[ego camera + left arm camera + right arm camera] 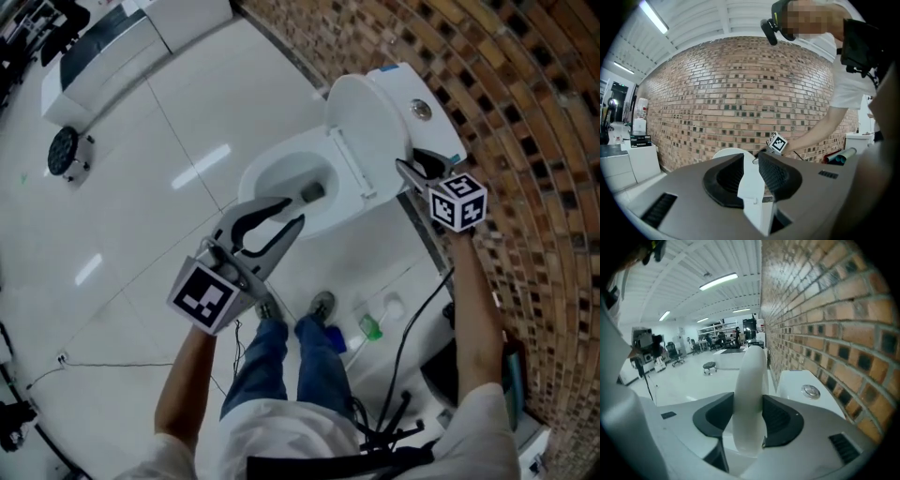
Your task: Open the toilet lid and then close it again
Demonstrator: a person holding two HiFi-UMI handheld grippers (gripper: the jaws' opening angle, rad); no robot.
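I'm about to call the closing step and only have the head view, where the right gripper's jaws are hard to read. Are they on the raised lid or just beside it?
Observer: On it. In the right gripper view the lid stands edge-on in the right gripper, both pads against its faces.
Operator: Is the left gripper holding anything?
Observer: No. The left gripper view shows the left gripper with jaws apart, nothing clamped, aimed about level at the brick wall.
Operator: Does it see the other gripper?
Observer: Yes, the right gripper's marker cube shows ahead, right of the lid's rounded top.
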